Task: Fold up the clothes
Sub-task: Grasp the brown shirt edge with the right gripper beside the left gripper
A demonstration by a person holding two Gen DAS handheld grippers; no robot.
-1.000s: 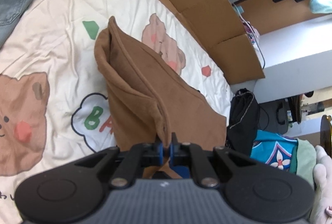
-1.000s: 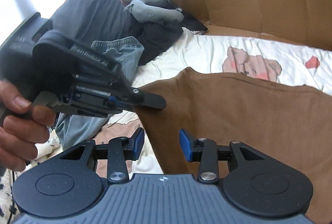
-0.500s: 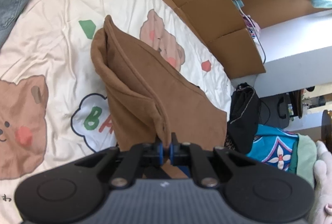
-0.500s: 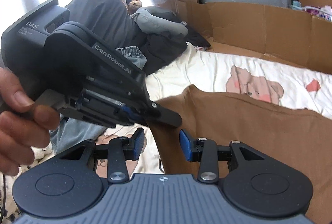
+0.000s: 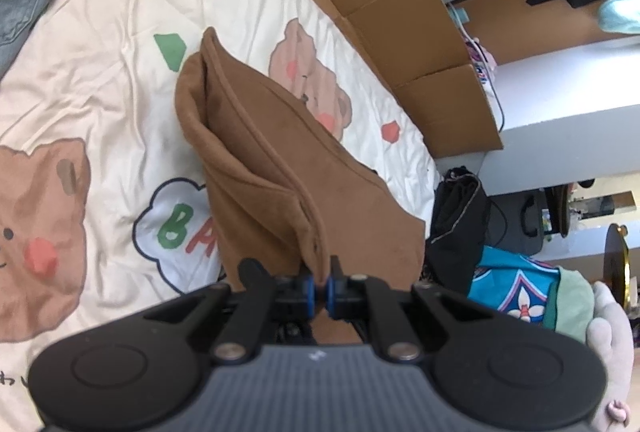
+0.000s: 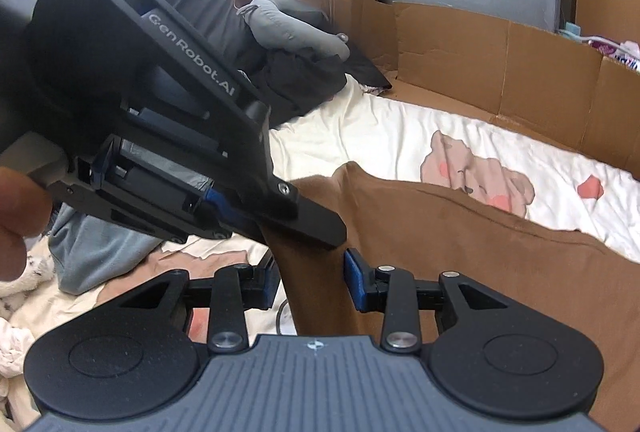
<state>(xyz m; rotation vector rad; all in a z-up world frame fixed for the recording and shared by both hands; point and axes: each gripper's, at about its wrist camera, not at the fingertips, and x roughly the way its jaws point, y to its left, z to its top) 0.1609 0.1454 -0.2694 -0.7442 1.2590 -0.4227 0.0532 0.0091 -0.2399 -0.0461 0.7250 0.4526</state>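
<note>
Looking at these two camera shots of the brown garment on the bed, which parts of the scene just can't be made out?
- Brown garment: left wrist view, its near end is hidden behind the left hand-held gripper; its type is unclear.
- Brown garment's right side: right wrist view, cut off by the frame edge.
- Jeans: right wrist view, mostly covered by the left hand-held gripper's body.
- Window area: right wrist view, washed out by glare.

The left gripper [image 5: 320, 286] is clamped tight on a fold of brown cloth [image 5: 280, 160], pointing toward twelve o'clock. The right gripper [image 6: 310, 276] (jaws closing) straddles the same cloth, its pads not yet pressing, just below the left gripper.
</note>
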